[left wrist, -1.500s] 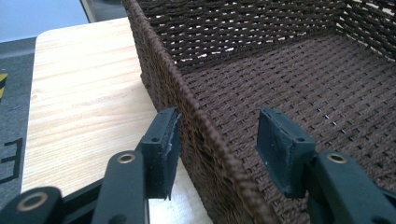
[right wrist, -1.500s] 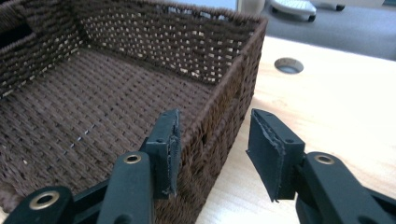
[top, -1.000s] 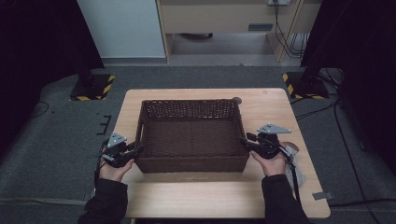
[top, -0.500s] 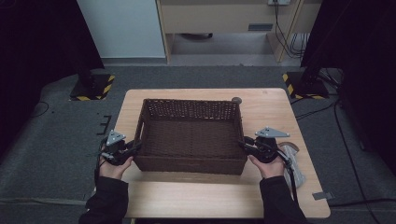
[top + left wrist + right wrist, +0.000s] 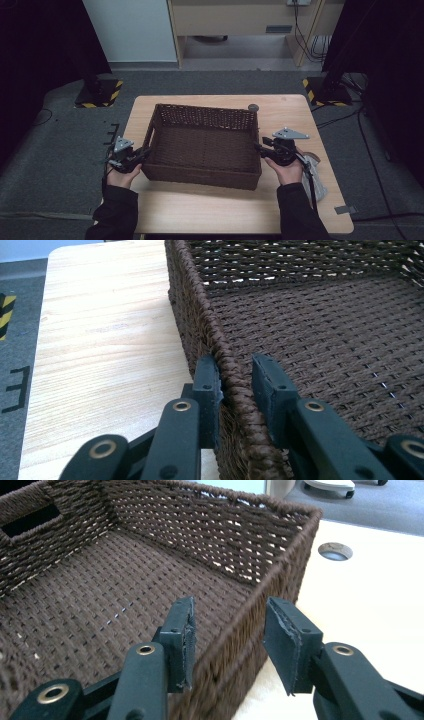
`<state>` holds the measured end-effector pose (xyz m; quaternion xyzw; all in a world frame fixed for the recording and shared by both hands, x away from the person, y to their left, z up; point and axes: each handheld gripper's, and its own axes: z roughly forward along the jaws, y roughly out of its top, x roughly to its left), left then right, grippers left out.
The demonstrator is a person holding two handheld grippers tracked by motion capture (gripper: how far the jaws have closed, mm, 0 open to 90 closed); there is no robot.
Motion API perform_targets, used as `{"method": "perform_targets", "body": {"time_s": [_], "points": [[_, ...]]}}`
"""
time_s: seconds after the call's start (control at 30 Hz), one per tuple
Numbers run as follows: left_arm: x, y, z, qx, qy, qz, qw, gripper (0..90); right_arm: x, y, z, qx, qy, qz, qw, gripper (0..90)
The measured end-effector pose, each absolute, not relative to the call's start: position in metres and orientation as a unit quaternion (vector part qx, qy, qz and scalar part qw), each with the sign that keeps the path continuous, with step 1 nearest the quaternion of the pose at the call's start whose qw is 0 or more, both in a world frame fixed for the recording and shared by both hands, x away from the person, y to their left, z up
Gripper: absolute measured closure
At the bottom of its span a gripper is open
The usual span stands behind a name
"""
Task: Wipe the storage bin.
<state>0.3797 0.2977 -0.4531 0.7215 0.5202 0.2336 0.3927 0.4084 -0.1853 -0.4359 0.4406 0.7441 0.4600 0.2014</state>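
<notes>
One dark brown woven basket (image 5: 205, 145), rectangular, empty

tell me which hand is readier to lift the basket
Left: the left tongs have just closed on the basket rim. The right tongs straddle the far rim, just opening, pads apart from it.

Both forearms are extended forward, one at each side. The left gripper (image 5: 141, 155) has just been closed, its jaws clamped tight, while the right gripper (image 5: 259, 147) has just been opened, its jaws spread apart.
</notes>
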Motion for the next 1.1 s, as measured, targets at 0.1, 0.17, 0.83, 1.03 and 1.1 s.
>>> {"method": "perform_targets", "body": {"time_s": [0.1, 0.17, 0.83, 1.03, 1.1], "points": [[0.380, 0.299, -0.453, 0.719, 0.522, 0.231, 0.395, 72.3, 0.415, -0.179, -0.439, 0.441, 0.747, 0.455, 0.201, 56.4], [0.381, 0.299, -0.454, 0.719, 0.522, 0.232, 0.396, 72.3, 0.419, -0.176, -0.444, 0.445, 0.750, 0.448, 0.198, 57.1], [0.364, 0.299, -0.447, 0.716, 0.515, 0.250, 0.400, 62.7, 0.393, -0.178, -0.442, 0.446, 0.751, 0.444, 0.202, 65.5], [0.369, 0.303, -0.450, 0.712, 0.525, 0.242, 0.399, 69.7, 0.397, -0.179, -0.438, 0.438, 0.750, 0.448, 0.210, 57.8], [0.370, 0.302, -0.449, 0.715, 0.522, 0.247, 0.394, 72.3, 0.399, -0.180, -0.435, 0.440, 0.744, 0.453, 0.217, 55.4]]}}
